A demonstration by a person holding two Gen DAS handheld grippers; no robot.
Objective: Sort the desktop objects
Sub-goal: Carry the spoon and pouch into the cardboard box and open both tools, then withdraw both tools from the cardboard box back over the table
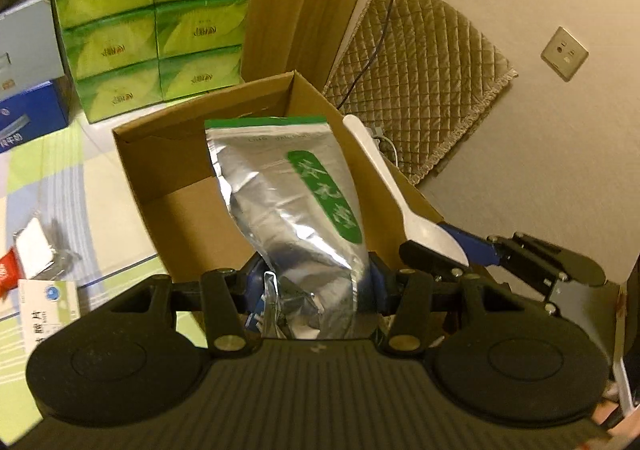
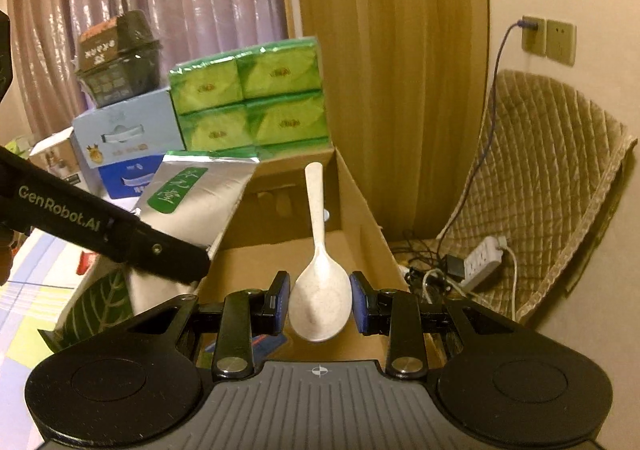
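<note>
Your left gripper (image 1: 316, 282) jaws clamp the foil pouch (image 1: 296, 201), right gripper (image 2: 319, 302) jaws pinch the spoon (image 2: 320, 290) bowl over the cardboard box (image 2: 360, 217); spoon may slip.

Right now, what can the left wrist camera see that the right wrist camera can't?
Only the left wrist view shows a white medicine box and a red packet on the table, plus a third wall socket.

Only the right wrist view shows a pink curtain, a dark box atop the stack, and a power strip on the floor.

Both show the cardboard box, green tissue packs, the silver pouch in the left tool, and the white spoon in the right tool.
</note>
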